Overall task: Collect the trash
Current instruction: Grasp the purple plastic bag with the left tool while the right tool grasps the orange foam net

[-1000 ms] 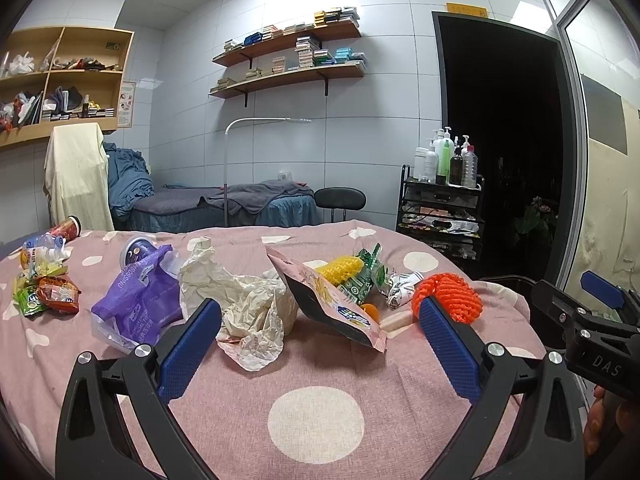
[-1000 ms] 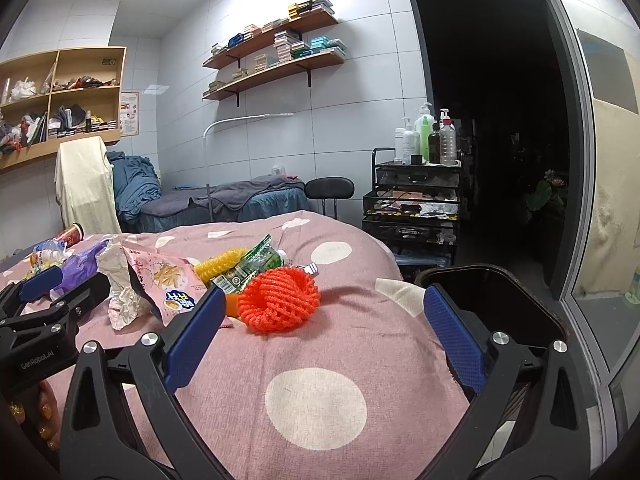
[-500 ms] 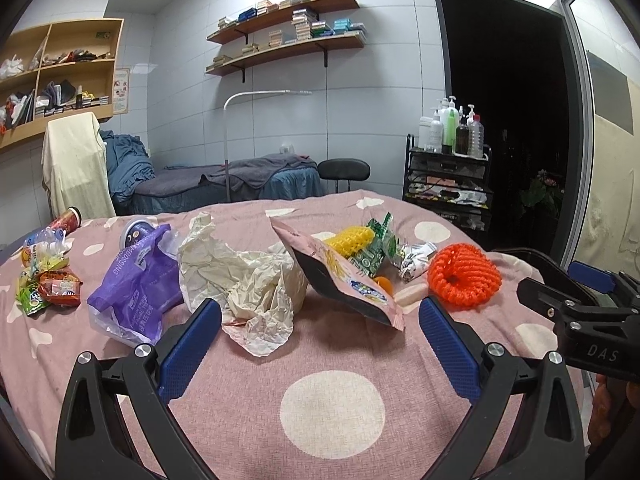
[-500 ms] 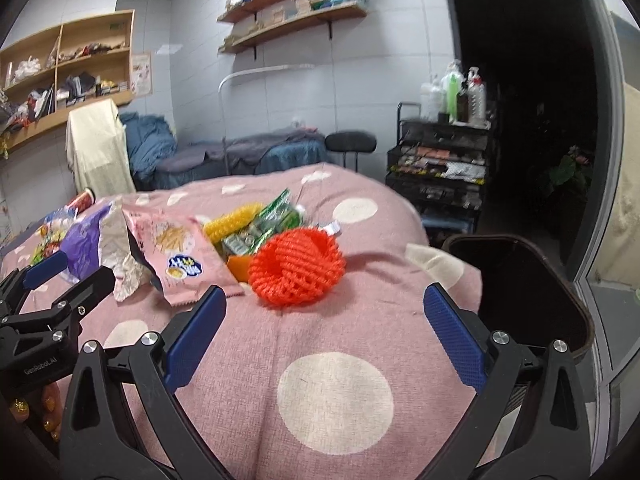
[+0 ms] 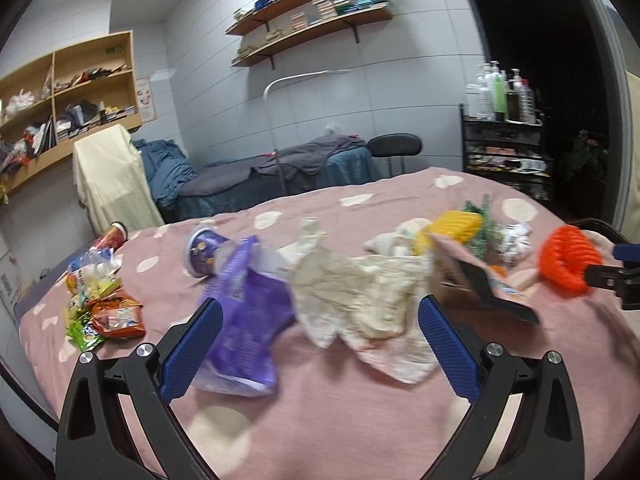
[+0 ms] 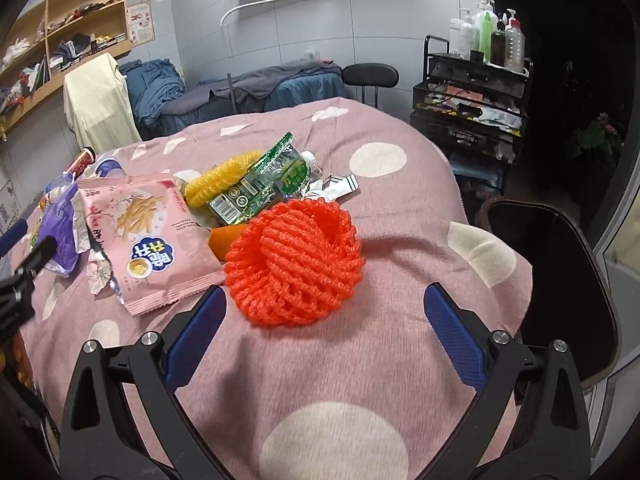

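Note:
Trash lies scattered on a pink spotted bedcover (image 5: 320, 412). My left gripper (image 5: 320, 344) is open, low over the cover, just short of a crumpled white paper (image 5: 360, 300) and a purple bag (image 5: 248, 304). My right gripper (image 6: 326, 330) is open too, its fingers just short of an orange foam net (image 6: 296, 264) that rests on the cover. Left of the net lie a pink snack bag (image 6: 148, 236), a yellow foam net (image 6: 224, 180) and a green wrapper (image 6: 260, 184). A dark bin (image 6: 560, 292) stands off the bed's right edge.
More wrappers (image 5: 104, 312), a purple cup (image 5: 200, 248) and a red can (image 5: 114, 234) lie at the cover's left. A black cart with bottles (image 6: 472, 92), a stool (image 6: 370, 76) and a massage bed (image 5: 280, 176) stand behind.
Both grippers have moved forward and tilted down toward the trash. The left view has swung left onto the paper and purple bag; the orange net now looms large before the right gripper.

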